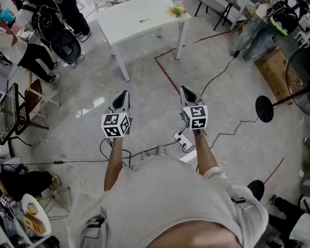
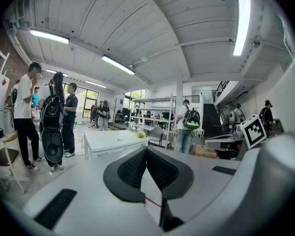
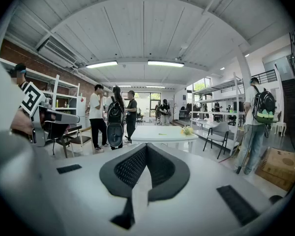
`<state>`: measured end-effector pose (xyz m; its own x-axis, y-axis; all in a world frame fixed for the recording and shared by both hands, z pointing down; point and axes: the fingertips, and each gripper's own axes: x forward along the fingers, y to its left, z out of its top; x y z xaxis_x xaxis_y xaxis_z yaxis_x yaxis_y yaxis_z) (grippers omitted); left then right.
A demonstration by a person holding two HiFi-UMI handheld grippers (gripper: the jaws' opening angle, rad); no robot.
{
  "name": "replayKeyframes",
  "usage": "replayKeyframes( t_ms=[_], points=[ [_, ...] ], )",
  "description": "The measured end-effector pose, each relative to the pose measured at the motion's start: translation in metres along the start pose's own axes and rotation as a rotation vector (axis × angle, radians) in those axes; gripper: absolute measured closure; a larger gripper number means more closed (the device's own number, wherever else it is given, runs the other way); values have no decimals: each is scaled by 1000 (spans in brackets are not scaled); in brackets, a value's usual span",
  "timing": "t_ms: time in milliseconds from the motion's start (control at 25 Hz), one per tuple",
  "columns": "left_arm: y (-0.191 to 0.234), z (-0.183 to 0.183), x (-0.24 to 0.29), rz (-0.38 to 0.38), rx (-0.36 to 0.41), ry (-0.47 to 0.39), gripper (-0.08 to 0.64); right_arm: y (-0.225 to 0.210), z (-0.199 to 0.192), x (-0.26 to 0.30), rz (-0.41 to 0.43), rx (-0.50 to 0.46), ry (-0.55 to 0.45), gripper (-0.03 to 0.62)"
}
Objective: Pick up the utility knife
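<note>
Wide shot from the head view: a big pale floor [image 1: 144, 97] fills most of the frame, and standing alone at the upper centre is the white table [image 1: 129, 22], well apart from the person holding the tools. People crowd the upper left and upper right corners, away from the action.

Lower centre, both arms are stretched forward side by side. The left tool [image 1: 124, 94] is left of middle, its tips pressed together with nothing between them. The right tool [image 1: 185, 91] is right of middle, and its own view shows the same: pads meeting, empty. Both point at the table, tipped a little downward, which reads as a carrying pose for a walk-up rather than a reach.

A red tape line [image 1: 168, 76] runs up the floor towards the table, and a power strip [image 1: 183, 141] with loose cables lies just below the right tool, something to step round.

The smallest items are on the tabletop. A yellow bunch [image 1: 176, 8] sits near its right end, and left of it lies a thin yellowish sliver, most likely the utility knife [image 1: 144, 20], flat and out of reach. Both gripper views centre it above their tips, so neither hand looks committed yet.
</note>
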<state>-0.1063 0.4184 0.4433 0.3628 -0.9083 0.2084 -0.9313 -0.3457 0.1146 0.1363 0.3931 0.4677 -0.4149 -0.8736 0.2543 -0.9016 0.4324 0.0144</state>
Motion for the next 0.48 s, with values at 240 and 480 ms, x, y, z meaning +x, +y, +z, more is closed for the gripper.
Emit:
replayKeyframes(
  t_ms=[240,480],
  points=[
    [-14,5,12,-6,7,-4,540,-14,1,-1,3,-4,-2,561],
    [-24,7,21,-6,19,-5,540,-22,2,0,20,11,-24,561]
  ],
)
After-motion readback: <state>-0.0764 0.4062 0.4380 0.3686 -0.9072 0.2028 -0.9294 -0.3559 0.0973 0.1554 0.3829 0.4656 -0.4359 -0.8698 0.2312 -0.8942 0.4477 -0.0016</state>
